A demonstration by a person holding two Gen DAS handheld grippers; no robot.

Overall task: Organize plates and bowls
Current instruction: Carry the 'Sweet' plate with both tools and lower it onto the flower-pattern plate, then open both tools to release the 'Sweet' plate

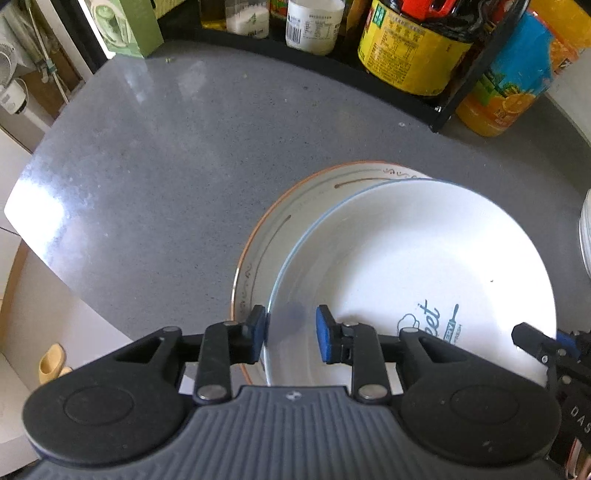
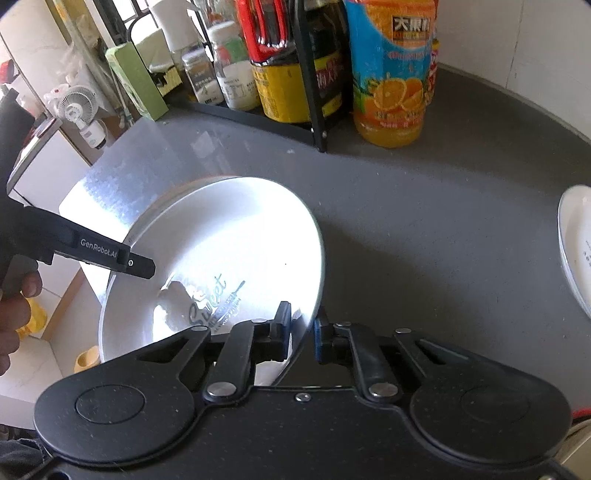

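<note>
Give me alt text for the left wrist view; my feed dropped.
The left gripper straddles, jaws open, the rim of a white blue-rimmed plate overlapping an orange-rimmed plate on the grey speckled counter. The right gripper reaches it from the right.

Home kitchen. Grey speckled counter (image 1: 166, 155). Far edge: black rack (image 1: 454, 99) holding sauce bottles (image 1: 410, 51), a white jar (image 1: 314, 26) and a salt jar (image 1: 247, 18). Orange juice bottle (image 2: 391, 74) just right of the rack; green box (image 1: 136, 26) at far left. Small fan (image 2: 77, 110) beyond the counter's left edge. White plates (image 1: 424, 251) on the counter.
</note>
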